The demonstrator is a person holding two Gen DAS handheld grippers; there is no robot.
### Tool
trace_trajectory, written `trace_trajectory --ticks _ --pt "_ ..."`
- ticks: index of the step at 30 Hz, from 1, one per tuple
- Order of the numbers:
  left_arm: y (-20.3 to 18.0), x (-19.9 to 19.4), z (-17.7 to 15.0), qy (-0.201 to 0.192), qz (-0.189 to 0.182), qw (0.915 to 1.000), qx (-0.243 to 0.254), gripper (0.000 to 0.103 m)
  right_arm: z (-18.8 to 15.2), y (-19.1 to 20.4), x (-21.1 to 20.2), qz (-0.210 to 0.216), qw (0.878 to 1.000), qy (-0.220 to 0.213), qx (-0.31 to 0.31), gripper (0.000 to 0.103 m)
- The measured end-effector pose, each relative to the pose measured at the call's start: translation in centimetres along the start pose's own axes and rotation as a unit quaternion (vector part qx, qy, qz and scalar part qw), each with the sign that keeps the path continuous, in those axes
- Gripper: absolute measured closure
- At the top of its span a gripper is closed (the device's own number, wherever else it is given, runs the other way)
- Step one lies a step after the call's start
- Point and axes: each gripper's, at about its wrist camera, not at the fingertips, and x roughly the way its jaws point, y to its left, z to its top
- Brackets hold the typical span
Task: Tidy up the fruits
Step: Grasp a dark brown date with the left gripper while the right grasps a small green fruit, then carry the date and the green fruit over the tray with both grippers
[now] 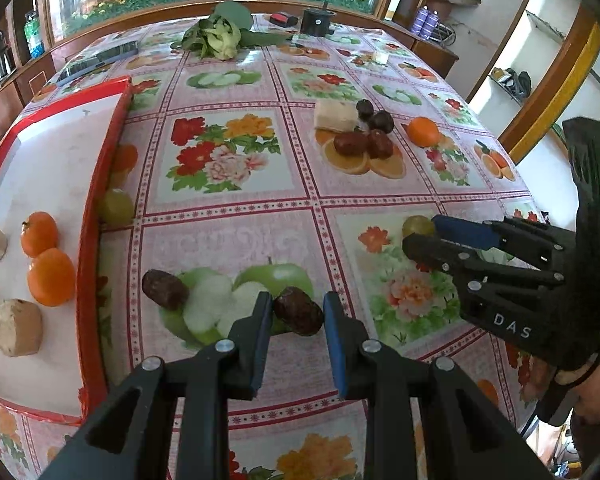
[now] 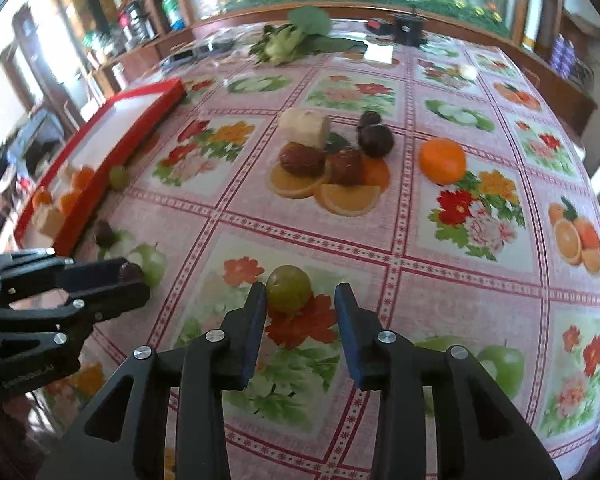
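Note:
My left gripper (image 1: 297,305) is open, its jaws on either side of a dark red date (image 1: 299,311) that lies on the tablecloth. A second date (image 1: 165,288) lies to its left. My right gripper (image 2: 300,298) is open around a green grape (image 2: 289,288), also seen in the left wrist view (image 1: 418,225). The red-rimmed tray (image 1: 100,208) at left holds oranges (image 1: 51,276) and pale cake pieces (image 1: 18,327). Another grape (image 1: 117,208) lies against the tray's rim. A pile of dates (image 2: 320,164), dark round fruits (image 2: 375,140), a pale block (image 2: 305,127) and an orange (image 2: 443,161) sits mid-table.
A bunch of green leafy vegetable (image 1: 220,36) and a black cup (image 1: 318,21) stand at the table's far edge. A dark flat device (image 1: 96,62) lies beyond the tray. The flowered tablecloth (image 1: 228,216) covers the whole table. Shelves line the right wall.

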Motion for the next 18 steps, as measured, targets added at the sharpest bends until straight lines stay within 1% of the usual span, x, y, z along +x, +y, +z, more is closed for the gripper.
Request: trace_trajectory --ticks 3,5,8,11,13,18 --pt "0.0 0.1 0.0 -0.001 0.004 1.0000 -0.004 0.074 0.2 0.2 0.2 -0.003 1.000 -0.005 -0.011 0.069" --pt "-0.1 0.2 -0.1 -0.004 0.009 0.9999 -0.003 0.074 0.4 0.5 0.4 0.005 1.000 -0.002 -0.021 0.080" --pt "-0.4 0.3 -0.1 -0.009 0.018 0.9998 -0.002 0.074 0.4 1.2 0.5 -0.007 0.999 0.001 -0.046 0.081" --pt "-0.4 0.2 -0.1 -0.010 0.016 0.9998 -0.007 0.074 0.5 0.6 -0.1 0.011 1.000 0.000 -0.028 0.082" --pt "-0.4 0.2 0.0 -0.011 0.015 0.9998 -0.012 0.074 0.4 0.5 -0.8 0.013 1.000 -0.007 -0.026 0.082" --pt "-0.8 -0.2 0.3 -0.020 0.013 0.9996 -0.012 0.074 -0.2 0.1 -1.3 0.013 1.000 -0.008 -0.013 0.081"
